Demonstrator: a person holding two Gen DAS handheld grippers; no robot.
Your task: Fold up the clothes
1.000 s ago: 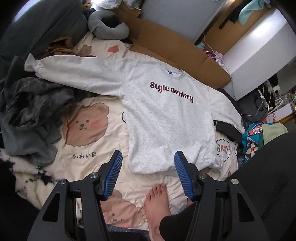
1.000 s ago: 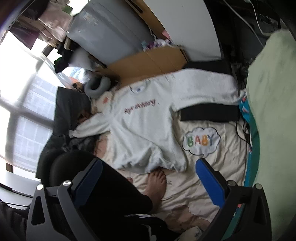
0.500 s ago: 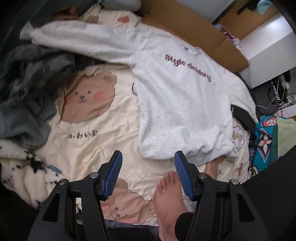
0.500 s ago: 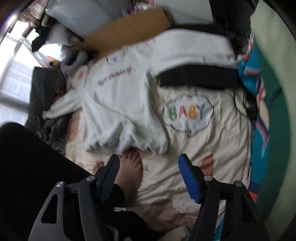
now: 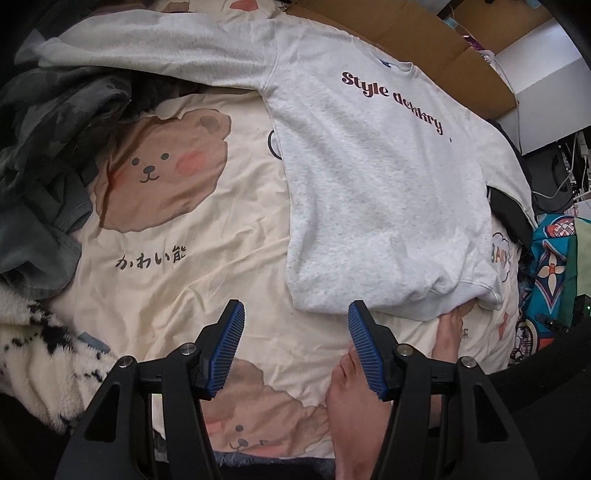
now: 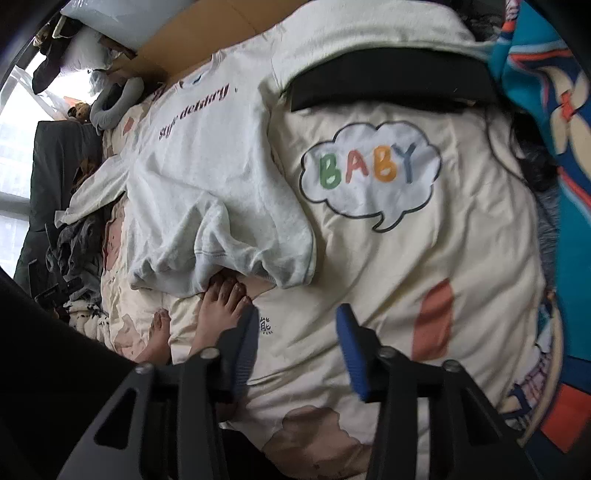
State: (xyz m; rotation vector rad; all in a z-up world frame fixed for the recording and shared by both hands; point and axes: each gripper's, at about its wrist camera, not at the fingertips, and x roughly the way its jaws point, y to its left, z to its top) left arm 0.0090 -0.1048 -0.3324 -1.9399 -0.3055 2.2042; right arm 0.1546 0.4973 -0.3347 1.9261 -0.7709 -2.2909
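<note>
A light grey sweatshirt [image 5: 373, 173] with dark lettering lies spread face up on a cream bedsheet [image 5: 177, 236], sleeves out to both sides. Its hem is just beyond my left gripper [image 5: 295, 314], which hangs open above the sheet with nothing between its blue pads. In the right wrist view the sweatshirt [image 6: 218, 177] shows a rumpled hem near the person's bare toes [image 6: 221, 299]. My right gripper [image 6: 297, 317] is over bare sheet beside that hem corner; its jaws are closing with nothing between them.
The person's bare feet [image 5: 354, 402] stand on the sheet at the hem. Dark grey clothes [image 5: 40, 155] are heaped at the left, and a fluffy black-and-white blanket [image 5: 37, 354] lies beside them. A black flat object [image 6: 388, 85] covers one sleeve. Cardboard [image 5: 406, 33] lies beyond the collar.
Both grippers have come down toward the bed, so the sweatshirt and sheet look larger. The right gripper's jaws have narrowed a lot; the left gripper's gap is unchanged.
</note>
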